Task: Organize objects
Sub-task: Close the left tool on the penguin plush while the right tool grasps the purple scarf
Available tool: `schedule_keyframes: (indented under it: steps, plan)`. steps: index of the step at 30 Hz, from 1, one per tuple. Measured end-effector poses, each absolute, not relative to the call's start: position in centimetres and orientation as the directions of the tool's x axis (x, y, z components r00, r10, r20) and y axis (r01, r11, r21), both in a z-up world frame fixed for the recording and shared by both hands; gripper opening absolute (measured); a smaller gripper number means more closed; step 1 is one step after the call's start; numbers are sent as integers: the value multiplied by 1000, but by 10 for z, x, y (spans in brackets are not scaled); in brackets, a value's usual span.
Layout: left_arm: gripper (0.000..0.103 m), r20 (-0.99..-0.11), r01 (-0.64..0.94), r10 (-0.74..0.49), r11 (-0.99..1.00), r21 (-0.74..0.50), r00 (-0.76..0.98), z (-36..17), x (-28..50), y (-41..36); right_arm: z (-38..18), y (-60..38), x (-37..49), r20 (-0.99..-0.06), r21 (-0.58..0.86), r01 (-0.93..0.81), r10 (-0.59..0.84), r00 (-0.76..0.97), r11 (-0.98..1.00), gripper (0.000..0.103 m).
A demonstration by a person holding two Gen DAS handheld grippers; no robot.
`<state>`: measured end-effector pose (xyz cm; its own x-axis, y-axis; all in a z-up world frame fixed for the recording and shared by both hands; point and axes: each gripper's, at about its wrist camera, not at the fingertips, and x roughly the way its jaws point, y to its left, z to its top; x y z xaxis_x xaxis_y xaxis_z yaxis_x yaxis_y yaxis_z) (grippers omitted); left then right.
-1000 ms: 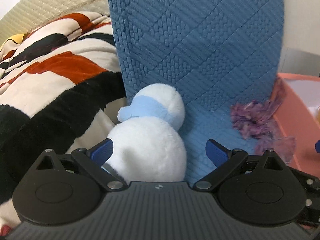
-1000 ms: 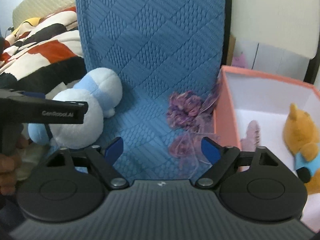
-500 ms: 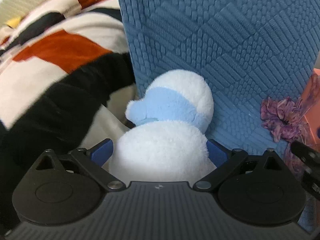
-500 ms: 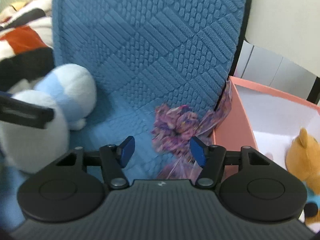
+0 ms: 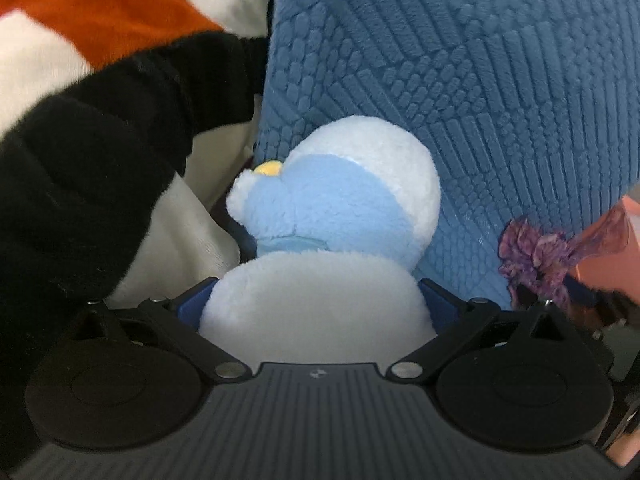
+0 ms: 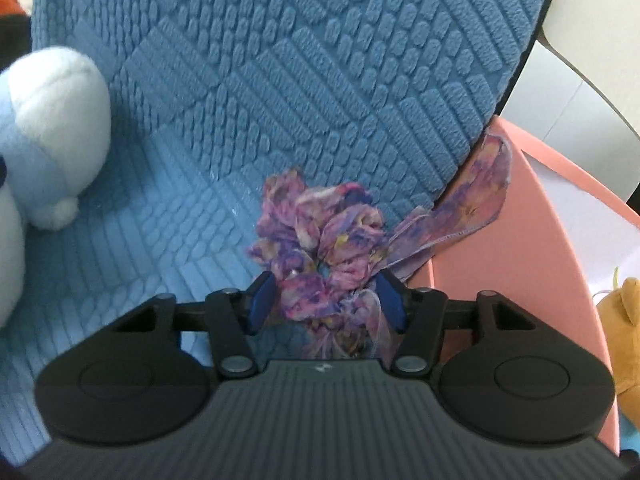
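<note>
The blue cushion rose as a wall close ahead of both grippers. The striped blanket crowded the plush toy on its left, while the pink box hemmed the purple scrunchie on its right.

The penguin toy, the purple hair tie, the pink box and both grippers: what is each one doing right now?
penguin toy: upright against the blue cushion, body between the left gripper's fingers.
left gripper: open wide around the toy.
purple hair tie: lying on the cushion, ribbon tail draped onto the pink box.
right gripper: open, fingers either side of the tie.
pink box: open, orange plush inside.
</note>
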<state>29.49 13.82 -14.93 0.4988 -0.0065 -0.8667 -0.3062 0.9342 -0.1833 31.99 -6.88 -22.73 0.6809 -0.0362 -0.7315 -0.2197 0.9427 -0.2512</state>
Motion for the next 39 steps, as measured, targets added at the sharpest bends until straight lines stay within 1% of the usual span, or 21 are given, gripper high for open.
schedule_keyframes:
  steps: [2, 4, 6, 9, 10, 12, 14, 16, 20, 31, 39]
  plan:
    - [103, -871, -317, -12, 929, -192, 491, -153, 295, 138, -227, -70, 320, -736, -245, -217, -36, 676, 945, 55]
    - [103, -873, -306, -8, 935, -180, 488, -152, 296, 134, -227, -72, 321, -738, -240, -211, -37, 674, 948, 50]
    - [103, -872, -298, -10, 938, -178, 489, -153, 295, 132, -228, -76, 322, -740, -249, -196, -56, 670, 949, 37]
    - [103, -869, -300, -7, 937, -178, 495, -151, 293, 130, -224, -81, 320, -738, -239, -174, -63, 672, 955, 27]
    - [103, -868, -297, -6, 939, -176, 496, -150, 291, 128, -223, -82, 319, -736, -230, -172, -55, 675, 958, 26]
    - [100, -863, -285, -6, 943, -173, 504, -147, 287, 125, -218, -85, 316, -731, -211, -177, -34, 682, 961, 17]
    - [97, -856, -285, -2, 943, -174, 517, -143, 283, 121, -211, -86, 311, -728, -192, -185, -13, 686, 964, 11]
    - [96, -851, -286, 3, 942, -173, 525, -140, 278, 117, -204, -87, 304, -725, -168, -193, 11, 688, 967, 8]
    - [92, -838, -289, 7, 940, -181, 546, -131, 265, 108, -187, -88, 300, -720, -115, -215, 68, 691, 970, 7]
    - [91, -795, -316, -68, 895, -316, 603, -111, 205, 93, -147, -95, 258, -717, 76, -271, 242, 654, 960, 6]
    - [91, -779, -314, -95, 880, -357, 620, -106, 173, 77, -134, -110, 211, -717, 230, -262, 345, 606, 937, 6]
